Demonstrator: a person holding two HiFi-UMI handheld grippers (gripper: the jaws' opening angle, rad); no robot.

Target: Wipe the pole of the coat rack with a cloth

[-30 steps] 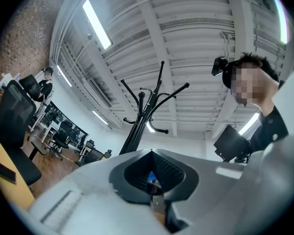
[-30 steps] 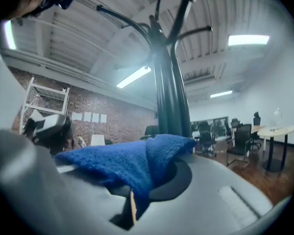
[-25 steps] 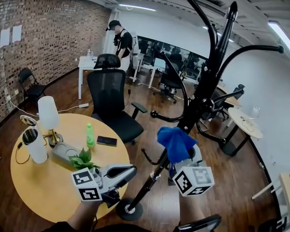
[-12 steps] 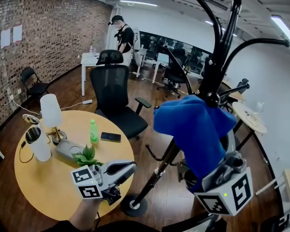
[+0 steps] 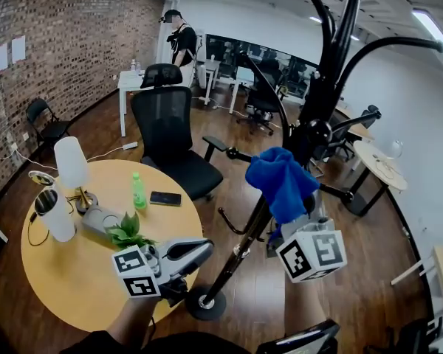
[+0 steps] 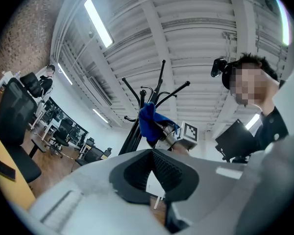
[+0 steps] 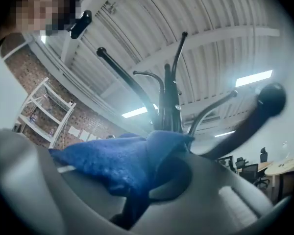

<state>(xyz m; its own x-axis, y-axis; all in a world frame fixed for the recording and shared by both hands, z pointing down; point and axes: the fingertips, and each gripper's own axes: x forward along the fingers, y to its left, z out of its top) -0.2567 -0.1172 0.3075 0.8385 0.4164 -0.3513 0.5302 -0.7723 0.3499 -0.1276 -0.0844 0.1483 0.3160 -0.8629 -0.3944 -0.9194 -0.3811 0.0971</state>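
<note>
A tall black coat rack (image 5: 319,120) slants across the room from its round base. Its pole (image 5: 240,251) looks thin, stiff and probably smooth. A round wooden worktop (image 5: 74,286) sits to the left. The blue cloth (image 5: 280,179) hangs at the upper pole, just under the hooks. It is soft, light and bunched, and is pinched in the right tool (image 5: 306,227). The left tool (image 5: 193,252), jaws together on nothing, hovers near the base. Wrapping loose cloth around the pole seems best, though the rack may wobble.

Round yellow tabletop (image 5: 81,286) w/ a white lamp (image 5: 71,164), green bottle (image 5: 139,191), black phone (image 5: 165,198) & small plant (image 5: 125,232). Big black chair (image 5: 167,131) just beside it. Person (image 5: 181,39) far back.
</note>
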